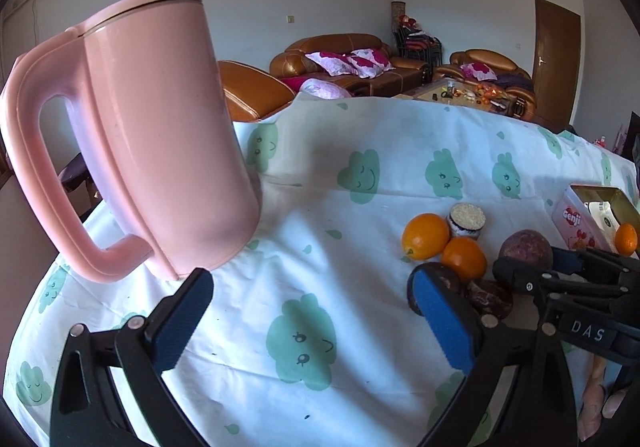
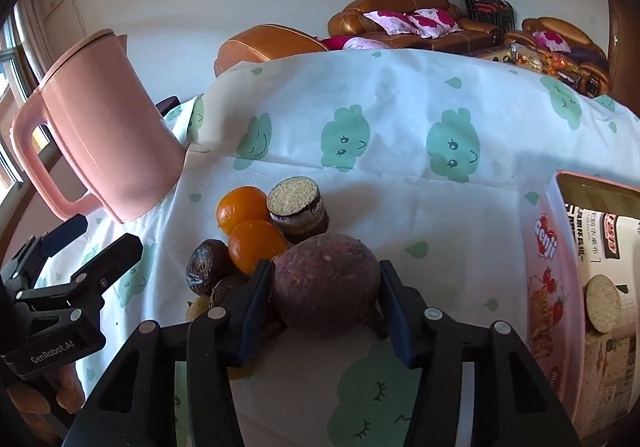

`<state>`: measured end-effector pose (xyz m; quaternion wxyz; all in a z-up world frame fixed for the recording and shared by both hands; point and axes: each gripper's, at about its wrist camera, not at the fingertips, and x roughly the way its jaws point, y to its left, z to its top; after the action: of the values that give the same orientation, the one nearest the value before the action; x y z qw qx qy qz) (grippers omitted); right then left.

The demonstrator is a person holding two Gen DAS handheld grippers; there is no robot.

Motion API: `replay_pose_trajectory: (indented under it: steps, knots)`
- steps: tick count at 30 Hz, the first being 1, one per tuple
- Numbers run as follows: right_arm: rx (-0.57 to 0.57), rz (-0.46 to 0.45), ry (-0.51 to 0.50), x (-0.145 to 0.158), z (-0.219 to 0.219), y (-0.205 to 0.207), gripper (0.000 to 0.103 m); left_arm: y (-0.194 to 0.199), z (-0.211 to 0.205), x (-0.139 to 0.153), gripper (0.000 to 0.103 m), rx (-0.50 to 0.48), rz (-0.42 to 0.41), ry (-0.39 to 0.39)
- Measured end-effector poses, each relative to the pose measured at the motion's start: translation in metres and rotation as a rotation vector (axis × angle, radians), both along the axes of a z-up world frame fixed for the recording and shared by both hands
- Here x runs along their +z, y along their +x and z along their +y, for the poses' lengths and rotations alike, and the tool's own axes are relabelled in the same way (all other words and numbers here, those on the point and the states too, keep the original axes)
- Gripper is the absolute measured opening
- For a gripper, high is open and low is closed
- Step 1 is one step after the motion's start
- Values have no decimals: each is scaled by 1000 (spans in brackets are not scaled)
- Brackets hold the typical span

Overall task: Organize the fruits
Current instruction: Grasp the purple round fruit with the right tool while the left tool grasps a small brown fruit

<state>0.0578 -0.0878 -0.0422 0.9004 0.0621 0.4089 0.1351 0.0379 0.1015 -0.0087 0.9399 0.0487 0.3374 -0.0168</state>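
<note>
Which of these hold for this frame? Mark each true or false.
1. The right tongs grip a purple passion fruit. True.
2. The left tongs hold an orange. False: they are open and hold nothing.
3. The pink kettle has its lid off. False: the lid is on.
4. Two oranges lie beside a round cake. True.
5. The Genji tin is open on top. True.

"Genji" stands on the pink tin box [image 2: 548, 279]; "GenRobot.AI" on the left gripper [image 2: 92, 243] body; "DAS" on the right gripper [image 1: 532, 267] body; print inside the box is unreadable
</note>
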Motion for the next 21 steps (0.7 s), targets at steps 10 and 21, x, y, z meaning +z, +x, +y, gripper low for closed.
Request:
replay_pose_trajectory:
  steps: [10,21]
  knots:
    - [-65,-194,-2,40,-34,-61,54,-17,-43,-11,70,-391,142,-113]
    - [-84,-161,7,35,-54,-76,54,-31,-93,-20,54,-443,163,-84]
